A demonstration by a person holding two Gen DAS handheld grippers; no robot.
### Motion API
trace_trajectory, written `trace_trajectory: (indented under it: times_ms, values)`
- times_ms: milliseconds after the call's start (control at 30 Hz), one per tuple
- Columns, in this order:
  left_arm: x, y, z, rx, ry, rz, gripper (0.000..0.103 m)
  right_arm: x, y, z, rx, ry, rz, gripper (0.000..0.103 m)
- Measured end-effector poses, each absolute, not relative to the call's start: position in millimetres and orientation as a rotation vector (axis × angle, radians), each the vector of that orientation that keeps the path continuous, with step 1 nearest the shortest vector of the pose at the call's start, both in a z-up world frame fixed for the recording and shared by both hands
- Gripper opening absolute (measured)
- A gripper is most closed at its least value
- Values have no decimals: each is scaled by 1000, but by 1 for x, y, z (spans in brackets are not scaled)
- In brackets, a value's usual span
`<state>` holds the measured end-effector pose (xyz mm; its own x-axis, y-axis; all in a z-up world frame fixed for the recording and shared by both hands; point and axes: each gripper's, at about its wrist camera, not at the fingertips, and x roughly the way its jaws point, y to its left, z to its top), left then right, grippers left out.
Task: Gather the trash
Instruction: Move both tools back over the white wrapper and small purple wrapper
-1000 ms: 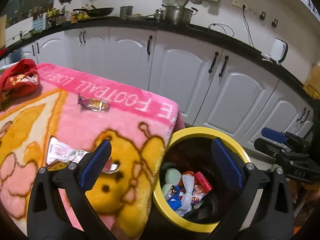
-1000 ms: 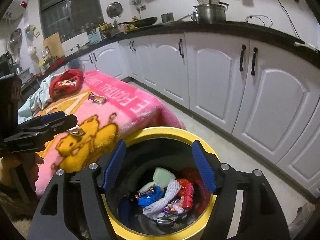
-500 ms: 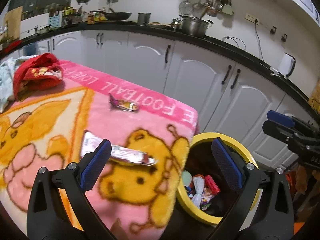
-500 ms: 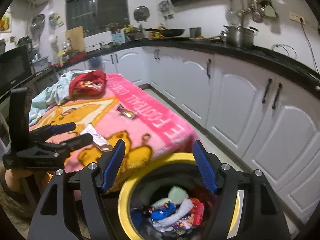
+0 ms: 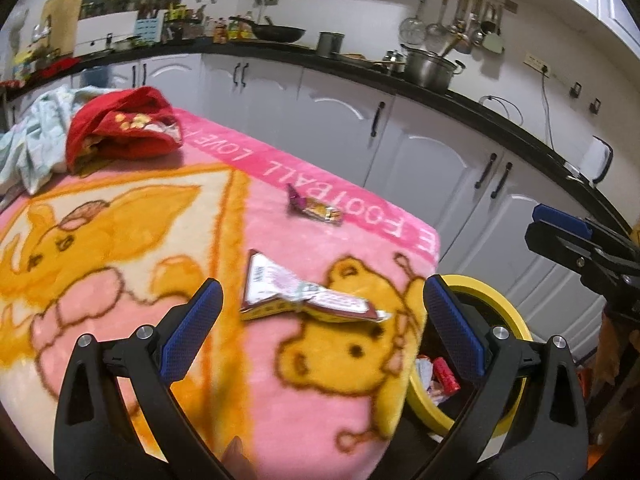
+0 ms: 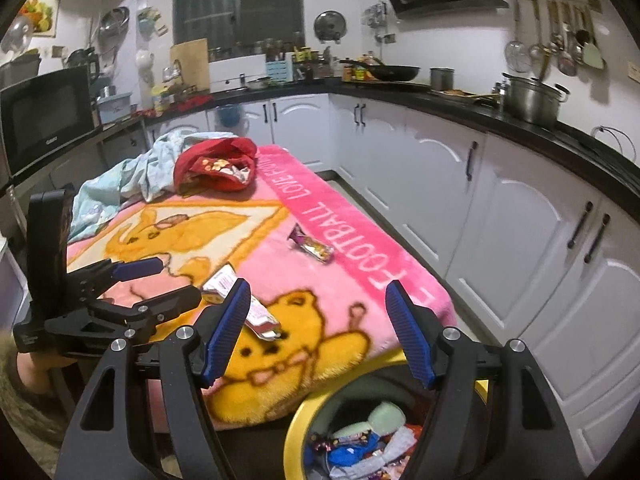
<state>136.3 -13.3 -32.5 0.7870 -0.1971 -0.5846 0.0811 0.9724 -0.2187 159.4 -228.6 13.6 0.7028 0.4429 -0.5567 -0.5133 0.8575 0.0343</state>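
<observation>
Left claw, blue-padded fingers spread wide and empty, above a pink cartoon-print fleece blanket covering the worktop. A flattened white-and-pink snack wrapper lies between and just ahead of its fingertips; a small purple-and-gold candy wrapper lies farther ahead. Right claw, likewise wide and empty, hangs over a round yellow-rimmed trash bin holding wrappers.

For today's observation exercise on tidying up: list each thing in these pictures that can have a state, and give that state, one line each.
left tool: open, empty, over the blanket
right tool: open, empty, above the bin
yellow bin: lidless, holds trash
flat pink wrapper: lying on the blanket, not gripped
small snack wrapper: lying on the blanket, untouched
red cloth: crumpled
cabinet doors: shut
</observation>
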Motion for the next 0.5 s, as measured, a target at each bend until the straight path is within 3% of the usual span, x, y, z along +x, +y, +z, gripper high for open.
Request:
trace_trajectory:
  times_ms: [500]
  values:
    - [138,27,-59,-307,735,-148,92,220,-172,-7,-162,652,621,67]
